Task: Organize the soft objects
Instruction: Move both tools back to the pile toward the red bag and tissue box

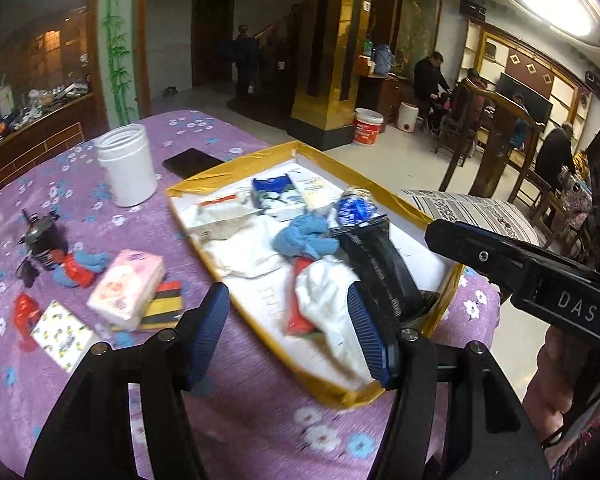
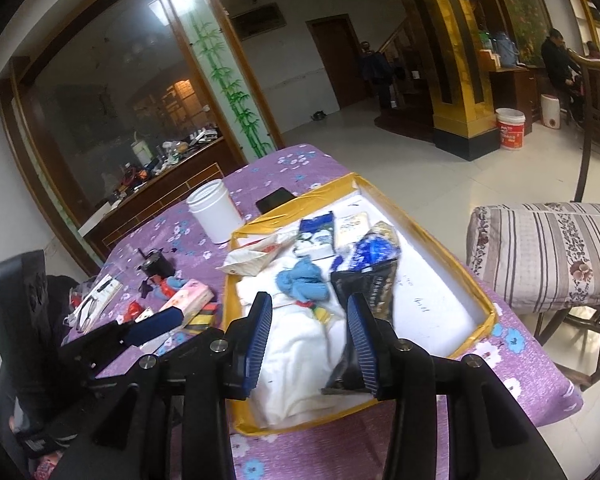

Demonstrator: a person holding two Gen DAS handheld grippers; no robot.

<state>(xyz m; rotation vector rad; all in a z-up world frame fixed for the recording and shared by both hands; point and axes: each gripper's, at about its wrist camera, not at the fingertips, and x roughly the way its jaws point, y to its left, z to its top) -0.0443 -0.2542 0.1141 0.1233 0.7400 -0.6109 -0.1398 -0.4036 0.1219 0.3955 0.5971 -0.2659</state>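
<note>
With both grippers' fingers open and empty, the pink tissue pack (image 1: 127, 288) was best squeezed gently (box (image 1: 228, 184) next).

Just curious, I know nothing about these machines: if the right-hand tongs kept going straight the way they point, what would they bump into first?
Most likely the white cloth in the yellow-edged tray, between the open right tongs. The black pouch lies close beside; depth is uncertain.

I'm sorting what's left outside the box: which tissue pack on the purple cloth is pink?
The pink floral tissue pack resting on the striped item; the flat pack nearer the table's edge is white with yellow print.
</note>
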